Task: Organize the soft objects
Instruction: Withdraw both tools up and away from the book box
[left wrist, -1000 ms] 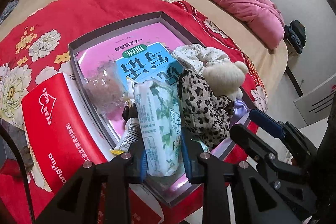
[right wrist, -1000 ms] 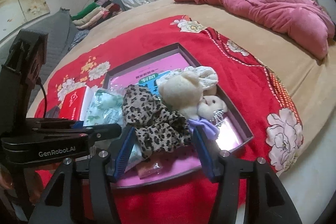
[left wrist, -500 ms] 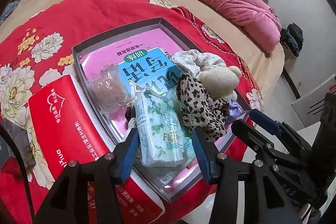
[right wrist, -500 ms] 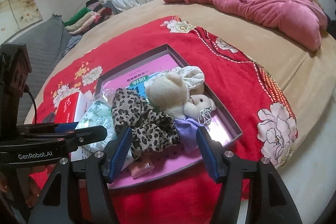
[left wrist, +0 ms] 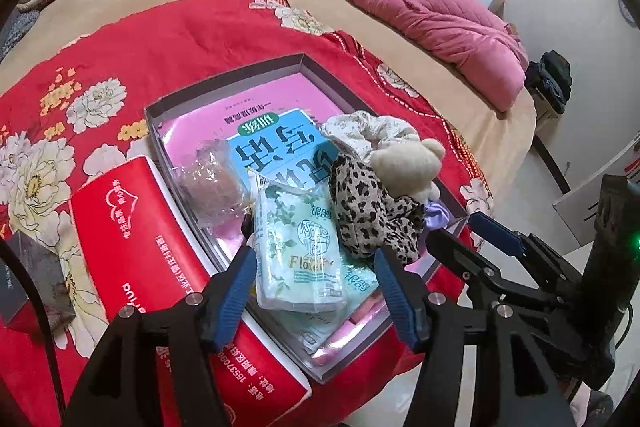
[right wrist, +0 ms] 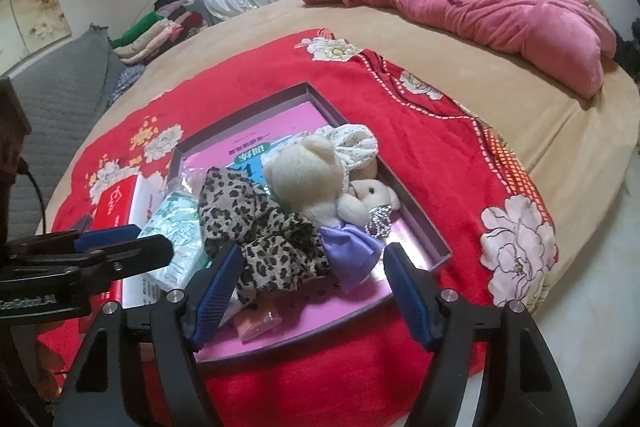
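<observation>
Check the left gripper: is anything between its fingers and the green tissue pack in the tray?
Nothing visible does. The left gripper, its jaws opening, frames the tissue pack directly; the leopard-print cloth only lies beside the pack.

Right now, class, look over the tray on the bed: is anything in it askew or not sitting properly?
Yes. The green tissue pack lies tilted on another pack at the shallow tray's near corner. The leopard-print scrunchie and teddy bear are heaped together, not laid flat.

Both the left gripper (left wrist: 314, 291) and right gripper (right wrist: 310, 291) are black, silver-screwed, with ribbed blue pads
</observation>
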Motion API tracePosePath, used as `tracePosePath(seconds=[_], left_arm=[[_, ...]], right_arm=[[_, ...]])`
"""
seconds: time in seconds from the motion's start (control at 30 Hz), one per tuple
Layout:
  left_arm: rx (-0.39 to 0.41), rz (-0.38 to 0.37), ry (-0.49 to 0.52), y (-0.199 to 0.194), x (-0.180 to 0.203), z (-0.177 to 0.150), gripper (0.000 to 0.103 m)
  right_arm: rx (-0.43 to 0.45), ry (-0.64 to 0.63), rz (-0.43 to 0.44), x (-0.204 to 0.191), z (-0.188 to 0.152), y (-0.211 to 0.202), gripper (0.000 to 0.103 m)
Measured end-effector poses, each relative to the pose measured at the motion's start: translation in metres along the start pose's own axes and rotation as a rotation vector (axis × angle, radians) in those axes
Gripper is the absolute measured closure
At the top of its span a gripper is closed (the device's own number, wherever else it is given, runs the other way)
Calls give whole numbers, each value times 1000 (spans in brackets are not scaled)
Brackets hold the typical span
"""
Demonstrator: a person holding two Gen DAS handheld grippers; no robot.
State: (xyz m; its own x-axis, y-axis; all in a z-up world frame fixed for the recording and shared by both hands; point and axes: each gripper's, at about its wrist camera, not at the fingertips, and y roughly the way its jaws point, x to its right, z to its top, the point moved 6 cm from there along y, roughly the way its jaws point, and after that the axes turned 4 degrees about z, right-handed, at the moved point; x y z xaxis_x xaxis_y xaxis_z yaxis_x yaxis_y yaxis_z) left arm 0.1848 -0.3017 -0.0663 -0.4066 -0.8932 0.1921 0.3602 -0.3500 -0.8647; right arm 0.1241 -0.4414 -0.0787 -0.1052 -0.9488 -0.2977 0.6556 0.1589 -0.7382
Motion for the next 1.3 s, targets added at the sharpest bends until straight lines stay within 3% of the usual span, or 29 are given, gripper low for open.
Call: tracePosePath(seconds=[0.03,0.1,0.17,0.57,0.93,1.3], left_arm=[[4,3,0,-1,0,1,40],[17,18,-2,-6,-1,1,26],[33,29,-13,-11,-3,1,19],[97,122,-70,-43,-27,-15,19],[146,131,-86,-89,-43,-52,19],[173,153,-115,-122,-63,-89,19]], right_arm=[[1,3,1,1,0,-1,29],[3,5,-9,2,0,-2,29],[6,0,-23,3,1,-3,28],[41,-4,-79,-18,-6,-33,25],[45,-37,-165,-59,-17,-72,25],[80,-51,-248,-95,-51,-108,25]])
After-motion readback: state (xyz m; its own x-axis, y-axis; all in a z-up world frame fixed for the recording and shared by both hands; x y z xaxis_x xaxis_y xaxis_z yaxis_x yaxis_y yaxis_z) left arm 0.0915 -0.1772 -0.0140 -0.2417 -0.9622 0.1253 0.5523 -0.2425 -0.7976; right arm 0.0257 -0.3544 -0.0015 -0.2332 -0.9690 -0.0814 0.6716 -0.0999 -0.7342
